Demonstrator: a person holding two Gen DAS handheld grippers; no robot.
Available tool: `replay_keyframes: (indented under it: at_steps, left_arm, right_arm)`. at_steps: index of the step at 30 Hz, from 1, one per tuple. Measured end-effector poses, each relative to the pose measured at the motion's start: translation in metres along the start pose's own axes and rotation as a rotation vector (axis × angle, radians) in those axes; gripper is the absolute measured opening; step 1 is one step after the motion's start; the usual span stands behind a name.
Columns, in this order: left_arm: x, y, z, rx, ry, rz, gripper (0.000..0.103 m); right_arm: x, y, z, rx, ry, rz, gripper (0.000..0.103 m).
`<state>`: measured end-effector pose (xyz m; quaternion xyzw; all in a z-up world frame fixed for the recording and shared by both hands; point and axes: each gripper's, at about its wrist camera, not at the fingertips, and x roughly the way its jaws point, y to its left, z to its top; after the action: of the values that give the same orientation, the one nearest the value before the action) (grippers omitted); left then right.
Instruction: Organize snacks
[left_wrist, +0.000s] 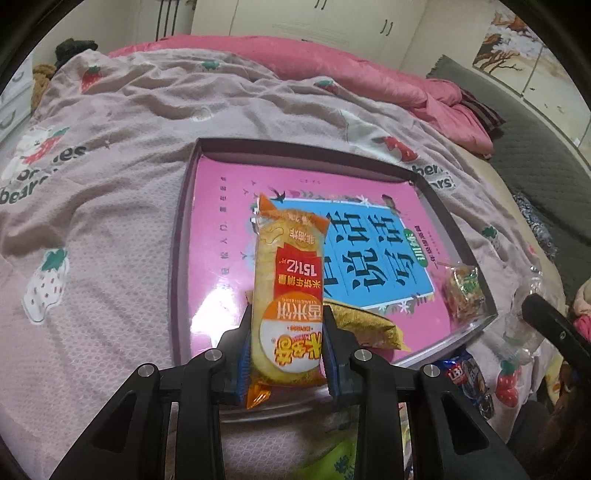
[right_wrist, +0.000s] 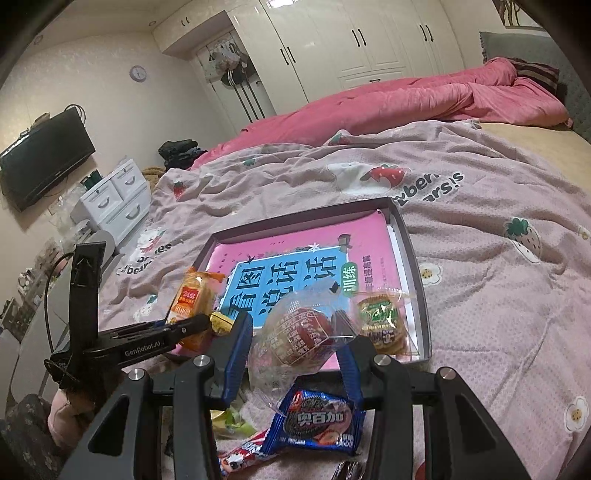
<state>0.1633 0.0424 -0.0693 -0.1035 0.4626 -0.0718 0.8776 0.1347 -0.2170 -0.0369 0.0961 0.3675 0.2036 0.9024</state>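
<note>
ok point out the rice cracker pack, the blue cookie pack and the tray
rice cracker pack (left_wrist: 290, 295), left wrist view, red label at mid-pack
blue cookie pack (right_wrist: 316, 419), right wrist view, wrapper centre
tray (right_wrist: 415, 254), right wrist view, right rim

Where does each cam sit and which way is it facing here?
Left wrist: on the left gripper, looking forward and down over the tray on the bed; its fingers clamp an orange rice cracker pack.
Right wrist: on the right gripper, looking across the tray toward the wardrobes; its fingers hold a clear-wrapped snack, and the left gripper shows at left.
Shared: tray, pink book, cracker pack, blanket.
</note>
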Motion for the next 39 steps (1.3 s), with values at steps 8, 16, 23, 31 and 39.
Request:
replay_keyframes:
  at_steps: [8,16,23,31,39]
  left_arm:
    - [0.009,-0.004,0.001,0.002,0.007,-0.017,0.032]
    - [0.007,-0.004,0.0,0.005,0.014,-0.041,0.032]
    - [0.001,-0.003,-0.003,0.022,0.014,-0.032,0.032]
    - [-0.004,-0.002,-0.007,0.044,0.02,-0.03,0.032]
    - [-0.007,-0.001,-0.012,0.045,0.032,-0.039,0.032]
  right_arm:
    - [0.016,0.0,0.006,-0.008,0.014,-0.022,0.044]
    - [0.031,0.004,0.008,-0.03,0.032,-0.051,0.044]
    - [0.041,0.005,0.013,-0.027,0.045,-0.058,0.044]
    - [0.057,0.01,0.008,-0.037,0.091,-0.058,0.044]
    - [0.06,0.008,0.002,-0.033,0.105,-0.065,0.044]
